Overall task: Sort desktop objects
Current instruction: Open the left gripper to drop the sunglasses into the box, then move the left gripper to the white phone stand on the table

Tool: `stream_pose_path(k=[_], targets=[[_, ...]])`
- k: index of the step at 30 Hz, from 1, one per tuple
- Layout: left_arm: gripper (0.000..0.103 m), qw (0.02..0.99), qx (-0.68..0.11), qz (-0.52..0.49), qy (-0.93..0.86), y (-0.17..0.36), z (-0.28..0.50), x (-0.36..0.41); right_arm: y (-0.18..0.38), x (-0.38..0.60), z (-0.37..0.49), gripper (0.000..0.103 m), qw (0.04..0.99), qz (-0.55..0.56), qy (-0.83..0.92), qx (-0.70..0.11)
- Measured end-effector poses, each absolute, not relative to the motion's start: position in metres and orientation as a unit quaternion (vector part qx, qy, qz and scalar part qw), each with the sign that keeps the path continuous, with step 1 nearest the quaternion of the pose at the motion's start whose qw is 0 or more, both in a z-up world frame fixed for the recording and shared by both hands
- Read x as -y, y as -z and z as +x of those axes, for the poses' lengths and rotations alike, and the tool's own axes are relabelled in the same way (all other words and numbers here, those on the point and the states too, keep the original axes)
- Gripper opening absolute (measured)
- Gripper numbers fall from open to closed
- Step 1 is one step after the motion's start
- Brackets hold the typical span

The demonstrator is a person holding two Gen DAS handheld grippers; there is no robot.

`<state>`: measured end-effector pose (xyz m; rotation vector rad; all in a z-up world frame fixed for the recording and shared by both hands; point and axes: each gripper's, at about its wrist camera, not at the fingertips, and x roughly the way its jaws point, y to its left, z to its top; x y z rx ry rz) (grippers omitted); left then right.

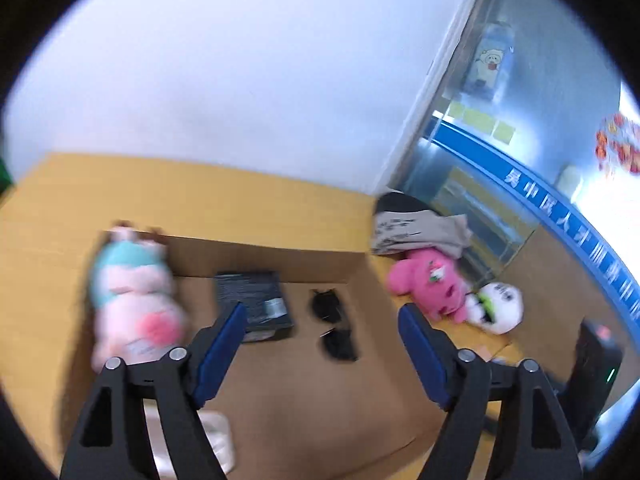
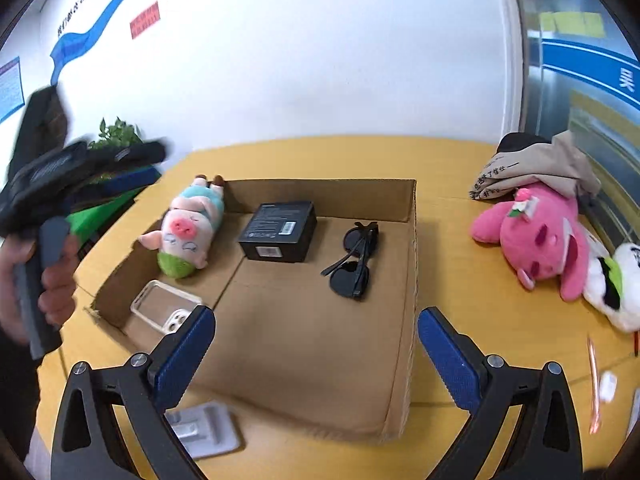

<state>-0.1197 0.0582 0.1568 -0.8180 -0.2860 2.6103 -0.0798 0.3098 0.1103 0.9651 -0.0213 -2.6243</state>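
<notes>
- The yellow desk (image 2: 460, 312) carries an open cardboard box (image 2: 320, 360) in the middle; the things still to sort lie to its right, outside it
- Already in the box: a pale pig plush (image 2: 186, 228) propped on the left wall, a black carton (image 2: 280, 230), folded sunglasses (image 2: 354, 260) and a clear phone case (image 2: 164, 306)
- Waiting on the desk: a pink plush (image 2: 536, 232), with a white plush (image 2: 616, 284) touching its right side and a grey cloth bag (image 2: 532, 168) behind it
- The right gripper (image 2: 316, 352) hangs over the box front, fingers spread wide, nothing between them
- The left gripper (image 1: 320, 344) is wide too and empty, above the box floor; the right view shows it blurred, in a hand (image 2: 56, 276) at far left
- Likely next step is fetching the pink plush: better to take it by the body than an ear, and lift clear of the box wall
- Writing: the carton bears a white barcode label, the bag a dark printed line, the wall a blue band with white characters; none is sharp enough to read
</notes>
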Motion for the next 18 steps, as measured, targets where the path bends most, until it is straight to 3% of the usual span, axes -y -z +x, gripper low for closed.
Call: stream_pose_path(k=[9,18], targets=[[0.079,0.091,0.064,-0.265,-0.958,-0.139,-0.013,-0.020,-0.109,-0.255,0.003,0.103,0.185,0.265,0.946,-0.026],[0.079,0.052,0.039,-0.259,-0.964,-0.134,0.036,-0.017,-0.107,-0.233,0.039,0.103,0.189,0.238,0.952,-0.028]])
